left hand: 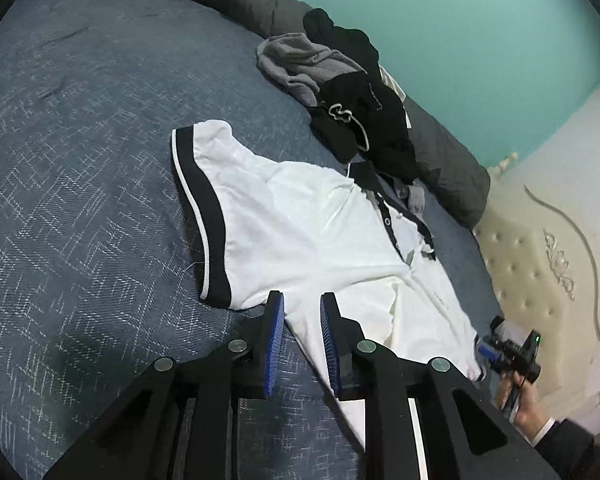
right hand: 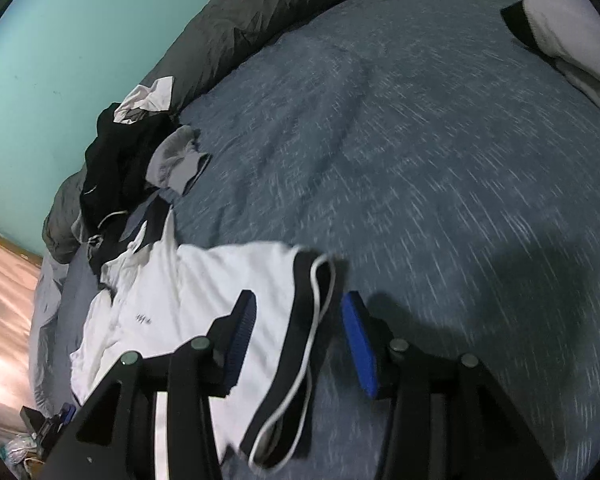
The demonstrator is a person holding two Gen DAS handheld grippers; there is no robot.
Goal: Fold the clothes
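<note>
A white polo shirt (left hand: pixel 300 220) with black cuffs and a black placket lies spread on the blue bedspread (left hand: pixel 80 160). My left gripper (left hand: pixel 302 300) is open at the shirt's near edge, and white fabric runs between its blue pads (left hand: pixel 274 340). At the lower right a hand (left hand: pixel 520 400) holds my right gripper (left hand: pixel 496 344) beside the shirt's other sleeve. In the right wrist view my right gripper (right hand: pixel 300 300) is open astride a black sleeve cuff (right hand: pixel 300 340) with a white stripe, part of the shirt (right hand: pixel 180 292). That view is blurred.
A heap of black and grey clothes (left hand: pixel 352 112) (right hand: pixel 120 168) lies beyond the collar against a rolled grey duvet (left hand: pixel 440 160). A cream tufted headboard (left hand: pixel 540 260) and a teal wall (left hand: pixel 460 20) bound the bed. Another white and black garment (right hand: pixel 560 28) lies at the far corner.
</note>
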